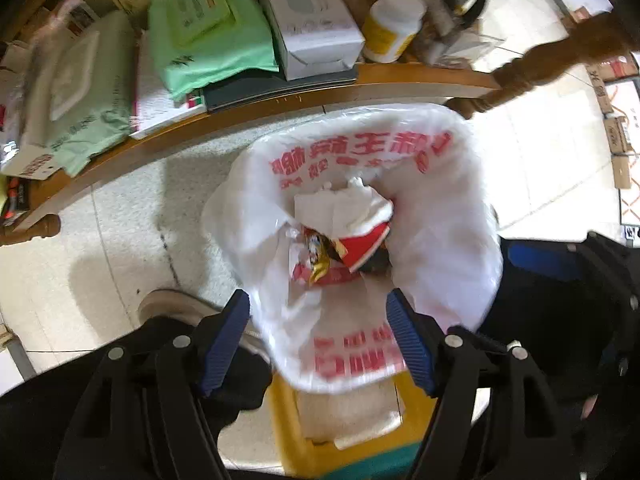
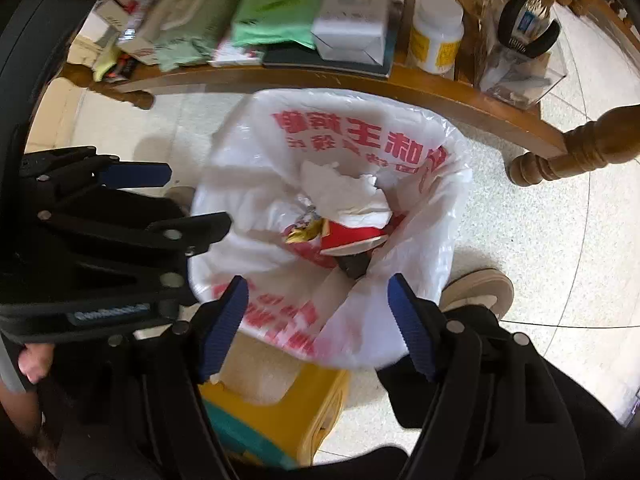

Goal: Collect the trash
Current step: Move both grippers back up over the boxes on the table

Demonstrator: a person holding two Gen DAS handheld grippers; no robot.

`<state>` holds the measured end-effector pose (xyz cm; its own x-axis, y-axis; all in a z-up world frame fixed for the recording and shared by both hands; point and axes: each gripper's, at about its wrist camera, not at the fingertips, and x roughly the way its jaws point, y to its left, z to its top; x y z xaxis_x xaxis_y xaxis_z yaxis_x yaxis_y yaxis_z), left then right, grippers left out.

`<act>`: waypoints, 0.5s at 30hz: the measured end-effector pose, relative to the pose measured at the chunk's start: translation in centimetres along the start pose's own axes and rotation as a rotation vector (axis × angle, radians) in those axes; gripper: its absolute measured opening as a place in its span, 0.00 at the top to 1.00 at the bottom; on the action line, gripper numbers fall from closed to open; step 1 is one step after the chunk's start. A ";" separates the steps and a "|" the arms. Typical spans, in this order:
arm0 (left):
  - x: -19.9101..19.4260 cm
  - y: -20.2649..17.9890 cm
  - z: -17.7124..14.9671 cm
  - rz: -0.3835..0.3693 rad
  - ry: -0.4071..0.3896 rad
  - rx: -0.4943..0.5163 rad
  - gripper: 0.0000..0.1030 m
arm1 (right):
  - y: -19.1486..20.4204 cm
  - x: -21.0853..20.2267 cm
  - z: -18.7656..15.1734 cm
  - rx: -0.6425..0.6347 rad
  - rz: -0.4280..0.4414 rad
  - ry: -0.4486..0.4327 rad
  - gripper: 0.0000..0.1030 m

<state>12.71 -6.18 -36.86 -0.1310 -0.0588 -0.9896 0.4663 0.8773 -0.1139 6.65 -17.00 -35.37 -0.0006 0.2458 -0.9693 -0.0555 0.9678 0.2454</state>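
Note:
A white plastic bag (image 1: pixel 440 240) with red print stands open on the floor below both grippers. Inside lie crumpled white tissue (image 1: pixel 340 208), a red wrapper (image 1: pixel 360 246) and a yellow-red snack packet (image 1: pixel 318 264). My left gripper (image 1: pixel 318 300) hangs over the bag's near rim, open, with no pad touching the plastic. In the right wrist view the bag (image 2: pixel 420 240) holds the same tissue (image 2: pixel 344 196) and red wrapper (image 2: pixel 348 238). My right gripper (image 2: pixel 317 292) is open above the near rim too. The left gripper (image 2: pixel 196 198) shows at the left, also open.
A low wooden shelf (image 1: pixel 280 100) behind the bag carries green packets (image 1: pixel 208 40), a white box (image 1: pixel 316 20) and a white bottle (image 1: pixel 394 24). A turned wooden leg (image 2: pixel 580 148) stands to the right. A yellow stool (image 2: pixel 300 400) sits under the bag's near side. A shoe (image 2: pixel 480 284) rests nearby.

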 end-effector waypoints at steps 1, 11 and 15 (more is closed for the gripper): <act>-1.3 -0.2 -0.7 -0.009 -0.010 0.022 0.31 | 0.3 -1.2 -0.5 -0.010 -0.002 -0.019 0.26; -20.4 0.0 -4.5 -0.001 -0.172 0.108 0.18 | 0.5 -18.5 -1.8 -0.039 0.037 -0.239 0.15; -29.4 0.0 -2.3 0.045 -0.250 0.125 0.11 | -0.1 -26.2 0.0 -0.041 -0.016 -0.350 0.10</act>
<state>14.55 -3.38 -7.56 0.1052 -0.1507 -0.9830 0.5728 0.8172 -0.0640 6.65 -23.51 -10.02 0.3422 0.2407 -0.9083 -0.0925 0.9706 0.2223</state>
